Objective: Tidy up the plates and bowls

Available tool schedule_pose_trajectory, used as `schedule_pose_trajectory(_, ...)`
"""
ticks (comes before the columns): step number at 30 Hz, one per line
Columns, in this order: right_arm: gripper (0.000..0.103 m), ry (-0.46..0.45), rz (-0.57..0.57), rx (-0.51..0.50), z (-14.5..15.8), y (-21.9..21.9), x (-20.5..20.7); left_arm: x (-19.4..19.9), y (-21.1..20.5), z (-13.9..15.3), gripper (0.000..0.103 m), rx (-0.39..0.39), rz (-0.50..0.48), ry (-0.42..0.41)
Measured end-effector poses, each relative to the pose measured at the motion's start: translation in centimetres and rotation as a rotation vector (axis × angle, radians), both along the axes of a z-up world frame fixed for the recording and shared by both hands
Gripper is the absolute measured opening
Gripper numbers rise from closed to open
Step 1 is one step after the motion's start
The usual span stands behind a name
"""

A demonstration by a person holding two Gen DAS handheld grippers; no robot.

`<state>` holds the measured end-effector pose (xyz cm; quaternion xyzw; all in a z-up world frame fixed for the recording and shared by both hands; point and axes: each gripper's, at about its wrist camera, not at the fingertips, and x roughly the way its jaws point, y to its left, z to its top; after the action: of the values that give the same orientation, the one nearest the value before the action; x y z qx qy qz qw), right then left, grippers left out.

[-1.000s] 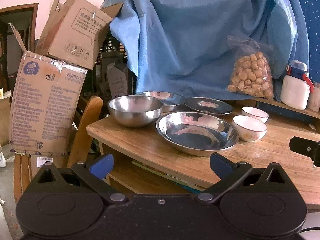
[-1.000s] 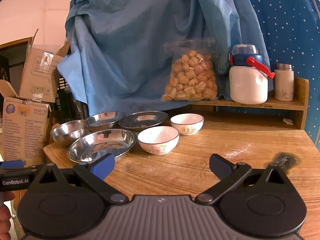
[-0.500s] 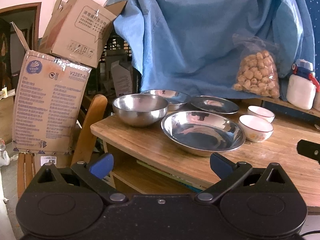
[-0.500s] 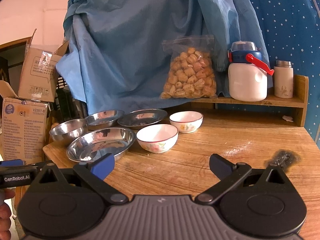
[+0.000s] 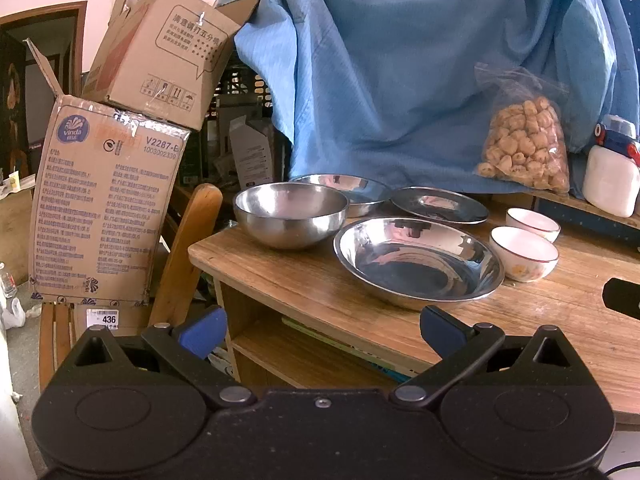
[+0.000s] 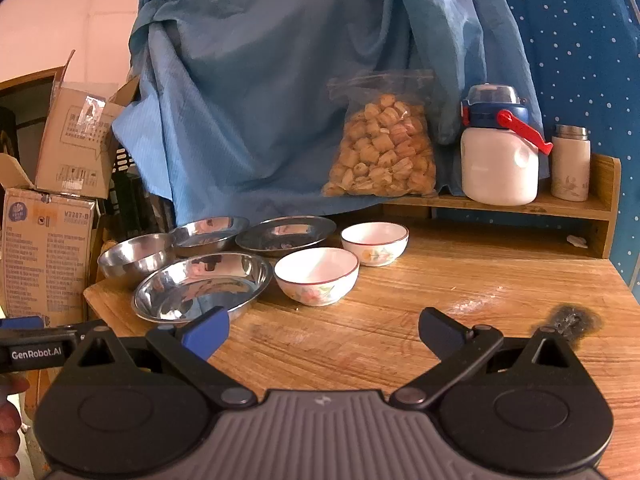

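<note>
On the wooden table (image 6: pixel 460 320) stand a deep steel bowl (image 5: pixel 290 216), a wide steel dish (image 5: pixel 418 262), a second steel dish (image 5: pixel 340 186) behind, a flat steel plate (image 5: pixel 439 204) and two white floral bowls (image 6: pixel 316 276) (image 6: pixel 375 242). My left gripper (image 5: pixel 322 330) hangs open off the table's left front corner, short of the dishes, holding nothing. Over the table's front edge my right gripper (image 6: pixel 324 330) stands open and empty, with the nearer white bowl just beyond it.
A blue cloth (image 6: pixel 300 80) hangs behind the table. A bag of snacks (image 6: pixel 382 152), a white jug (image 6: pixel 498 152) and a small flask (image 6: pixel 570 164) sit on a raised shelf. Cardboard boxes (image 5: pixel 108 200) and a wooden chair (image 5: pixel 188 248) stand left. A hand (image 6: pixel 8 432) shows bottom left.
The left view has swung slightly left and closer, so the dishes sit further right in it. The right gripper has edged forward a little. Both grippers stay open.
</note>
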<state>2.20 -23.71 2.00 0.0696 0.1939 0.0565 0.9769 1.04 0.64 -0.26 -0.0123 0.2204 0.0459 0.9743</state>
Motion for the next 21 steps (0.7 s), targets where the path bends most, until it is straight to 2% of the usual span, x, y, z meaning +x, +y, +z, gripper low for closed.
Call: schedule_pose_trajectory(21,0.103,0.007,-0.002,0.001,-0.02,0.34,0.20,0.34,0.12,0.13,0.102,-0.008,-0.016,-0.004)
